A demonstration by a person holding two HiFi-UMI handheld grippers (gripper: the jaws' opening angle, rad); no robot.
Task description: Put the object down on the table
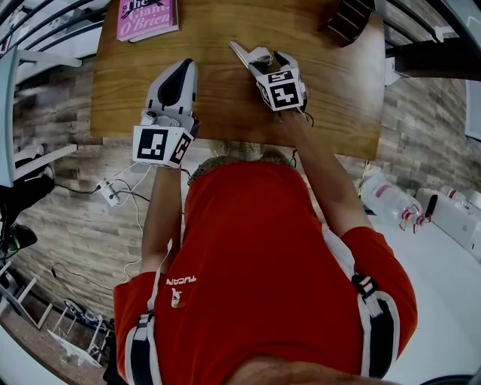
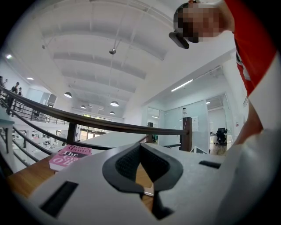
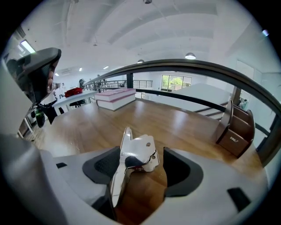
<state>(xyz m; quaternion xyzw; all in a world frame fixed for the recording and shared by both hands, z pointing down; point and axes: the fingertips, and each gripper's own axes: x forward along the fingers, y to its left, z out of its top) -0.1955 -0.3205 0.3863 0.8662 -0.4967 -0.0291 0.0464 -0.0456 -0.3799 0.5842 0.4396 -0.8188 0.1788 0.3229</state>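
A shiny silver metal tool [image 1: 242,56] [image 3: 134,156] with a long thin blade stands on the wooden table [image 1: 225,120], between the jaws of my right gripper [image 1: 264,60] [image 3: 145,166]. Those jaws stand open. The tool leans close to the left pad [image 3: 105,166], and a clear gap of table shows between it and the right pad [image 3: 181,169]. My left gripper [image 1: 183,68] [image 2: 140,148] rests at the table's near left edge with its fingertips together and nothing between them.
A pink book [image 1: 146,16] [image 3: 115,96] [image 2: 69,157] lies at the table's far left corner. A dark wooden holder [image 1: 349,19] [image 3: 236,127] stands at the far right corner. A railing [image 3: 210,70] runs beyond the table's far edge.
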